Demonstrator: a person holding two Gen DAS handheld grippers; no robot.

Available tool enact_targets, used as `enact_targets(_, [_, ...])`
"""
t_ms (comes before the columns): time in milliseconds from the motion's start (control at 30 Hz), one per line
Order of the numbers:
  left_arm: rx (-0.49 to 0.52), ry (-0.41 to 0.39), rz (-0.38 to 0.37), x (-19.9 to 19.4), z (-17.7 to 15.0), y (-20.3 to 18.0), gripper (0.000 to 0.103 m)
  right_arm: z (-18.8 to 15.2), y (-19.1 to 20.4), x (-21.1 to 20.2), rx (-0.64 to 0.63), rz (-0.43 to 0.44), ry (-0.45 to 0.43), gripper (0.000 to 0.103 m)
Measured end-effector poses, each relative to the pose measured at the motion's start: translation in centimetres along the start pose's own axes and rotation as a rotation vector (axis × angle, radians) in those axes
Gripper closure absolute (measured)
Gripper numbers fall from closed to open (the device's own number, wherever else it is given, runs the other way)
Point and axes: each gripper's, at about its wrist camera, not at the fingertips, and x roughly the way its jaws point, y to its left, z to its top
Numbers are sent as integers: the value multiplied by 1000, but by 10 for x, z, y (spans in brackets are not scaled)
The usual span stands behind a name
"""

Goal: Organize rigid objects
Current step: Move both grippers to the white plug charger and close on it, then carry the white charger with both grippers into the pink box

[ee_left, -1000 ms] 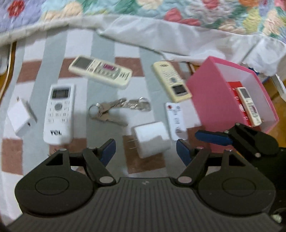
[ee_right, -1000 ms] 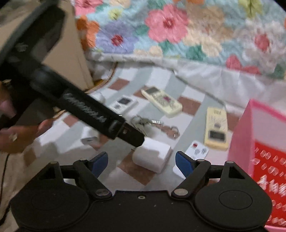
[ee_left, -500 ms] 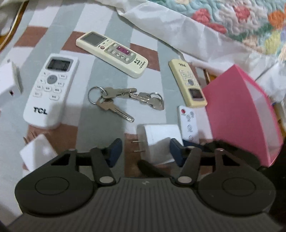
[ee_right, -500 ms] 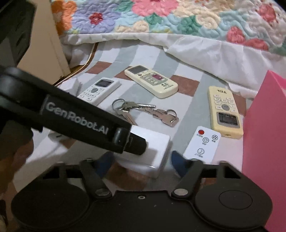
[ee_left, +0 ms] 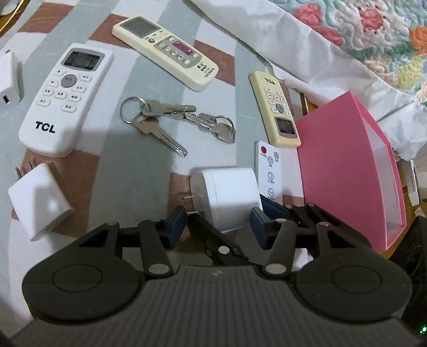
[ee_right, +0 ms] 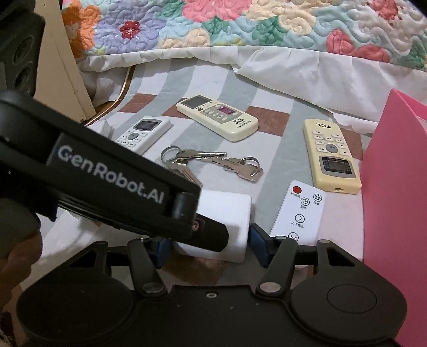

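Barely begun: both claws have closed around one charger, while remotes and keys lie outside the box.

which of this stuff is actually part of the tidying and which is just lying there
Part of the job:
- nearest charger, two other chargers
- four remotes
- keys
- pink box

Just lying about:
- floral quilt
- white sheet
- checked cloth under everything

both grippers dropped around the white charger, jaws closing.
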Motion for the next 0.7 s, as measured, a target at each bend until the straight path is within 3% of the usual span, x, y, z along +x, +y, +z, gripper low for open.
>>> enact_targets(200, [37, 5, -6, -14, -7, -11, 59, -3, 1, -17, 23, -11, 5, 39])
enact_targets(367, [188, -10, 43, -40, -20, -46, 60, -3, 7, -50, 4, -35, -37, 39])
enact_targets(500, [216, -38, 10, -67, -25, -66, 60, 0, 8, -82, -20, -57, -80, 39])
enact_targets(700, [240, -51, -80, -107, -14, -107, 61, 20, -18, -141, -15, 5, -141, 39])
